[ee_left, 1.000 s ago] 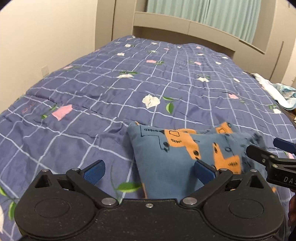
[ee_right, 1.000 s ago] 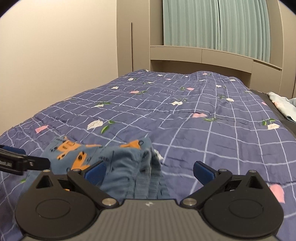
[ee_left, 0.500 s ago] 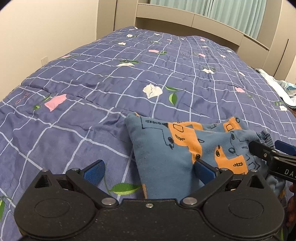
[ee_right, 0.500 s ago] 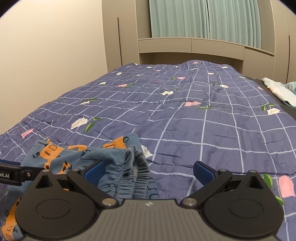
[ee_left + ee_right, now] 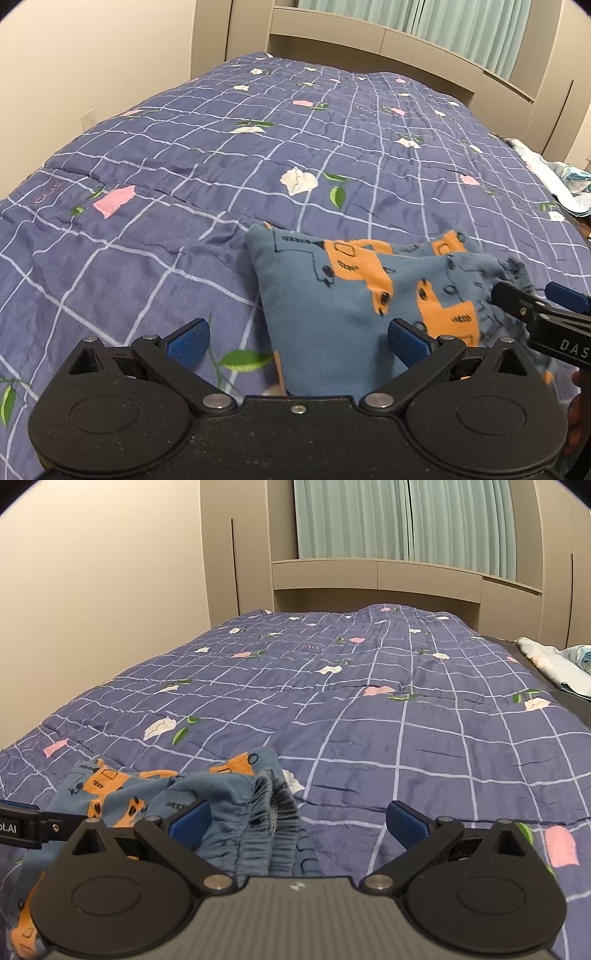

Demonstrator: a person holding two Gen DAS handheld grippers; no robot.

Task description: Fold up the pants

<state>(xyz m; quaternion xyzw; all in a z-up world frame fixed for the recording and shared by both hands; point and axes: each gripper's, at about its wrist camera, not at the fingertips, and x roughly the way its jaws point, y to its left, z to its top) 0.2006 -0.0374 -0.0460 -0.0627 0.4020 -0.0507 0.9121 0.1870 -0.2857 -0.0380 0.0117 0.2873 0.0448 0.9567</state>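
Risk: pants (image 5: 354, 314) look folded into a loose bundle; waistband side is bunched, so layers could spring apart once left alone. Judgement only.
Risk 2: left gripper (image 5: 297, 338) has one blue pad (image 5: 408, 338) over the fabric; pulling back low could snag the top layer and drag the fold open.
Risk 3: right gripper (image 5: 297, 818) sits right over the gathered waistband (image 5: 269, 812); same snag risk on that side.
Pants look: blue fleece-like fabric, orange vehicle print with black outlines, soft and limp. Left edge reads as a clean fold with a neat corner; waistband end is ruffled elastic, stacked in uneven ridges.
Pants position: on the quilt (image 5: 184, 184), near its front edge, well apart from the headboard (image 5: 376, 579). A white flower print on the quilt lies just beyond the pants.
Left gripper state: jaws spread wide, nothing held; fabric lies under and between the pads, not pinched.
Right gripper state: jaws spread wide, nothing held; left pad touches or overlaps the waistband, can't tell which.
Step estimate: fold looks nearly done, probably release or final tidy.
Other: light bedding (image 5: 554, 661) heaped beside the quilt's right edge.
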